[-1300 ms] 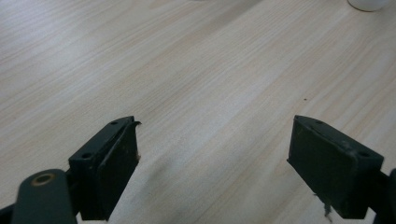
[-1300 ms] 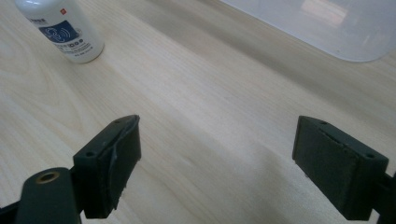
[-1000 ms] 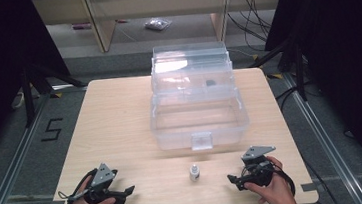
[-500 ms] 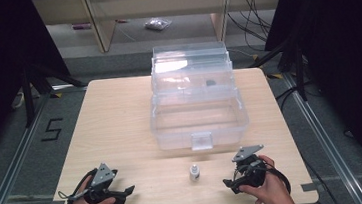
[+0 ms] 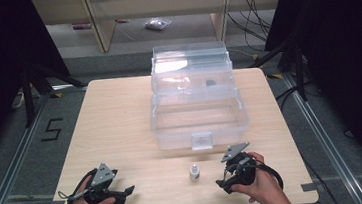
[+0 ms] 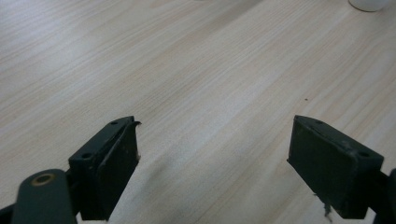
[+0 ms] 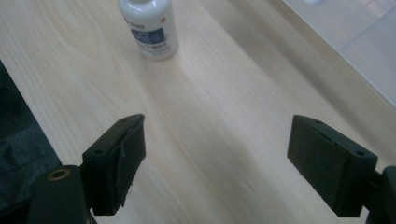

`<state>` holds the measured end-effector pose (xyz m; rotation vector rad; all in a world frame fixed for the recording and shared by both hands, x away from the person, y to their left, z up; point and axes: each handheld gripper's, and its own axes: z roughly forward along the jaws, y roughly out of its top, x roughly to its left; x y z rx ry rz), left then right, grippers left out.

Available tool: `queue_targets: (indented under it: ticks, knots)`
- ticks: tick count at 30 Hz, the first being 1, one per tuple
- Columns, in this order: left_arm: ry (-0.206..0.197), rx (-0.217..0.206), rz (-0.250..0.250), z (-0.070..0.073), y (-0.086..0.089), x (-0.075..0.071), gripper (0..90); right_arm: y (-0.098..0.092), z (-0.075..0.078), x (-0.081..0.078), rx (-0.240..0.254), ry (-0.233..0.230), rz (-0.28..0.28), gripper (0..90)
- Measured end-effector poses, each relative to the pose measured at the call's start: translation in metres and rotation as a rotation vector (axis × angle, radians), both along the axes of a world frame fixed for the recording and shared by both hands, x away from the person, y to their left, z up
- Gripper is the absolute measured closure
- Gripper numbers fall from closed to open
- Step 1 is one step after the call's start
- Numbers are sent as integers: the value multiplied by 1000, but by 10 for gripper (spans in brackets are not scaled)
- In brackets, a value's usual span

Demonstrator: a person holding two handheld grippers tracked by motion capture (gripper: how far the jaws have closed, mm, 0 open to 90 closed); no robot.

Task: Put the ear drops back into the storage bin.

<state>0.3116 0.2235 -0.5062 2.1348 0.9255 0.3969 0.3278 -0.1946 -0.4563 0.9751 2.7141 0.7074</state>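
High view above near edge, looking forward-down; gripper views close over table (image 5: 120,118), sharing bottle (image 7: 149,28).

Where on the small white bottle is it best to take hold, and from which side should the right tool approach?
Probably around the straight round body of the small white bottle, below its narrower cap. It stands upright and free on the table, and the open right tool already faces it from the right, so a level approach from there seems easiest.

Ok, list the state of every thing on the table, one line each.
Small white bottle: upright, capped, standing free on the table.
Clear plastic box: lid swung open and standing up behind it, front latch undone.
Left hand-held gripper: jaws wide apart, nothing between them.
Right hand-held gripper: jaws just closing a little but wide apart, nothing between them, bottle ahead.
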Motion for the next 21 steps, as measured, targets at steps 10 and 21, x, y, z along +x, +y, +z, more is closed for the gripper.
queue_targets:
  ticks: [10,21]
  knots:
    - [-2,-1,1,0,0,0,153,18,4,5,-23,-16,75,218]
    - [-3,9,-4,1,1,0,153,40,8,9,-56,-5,157,240]
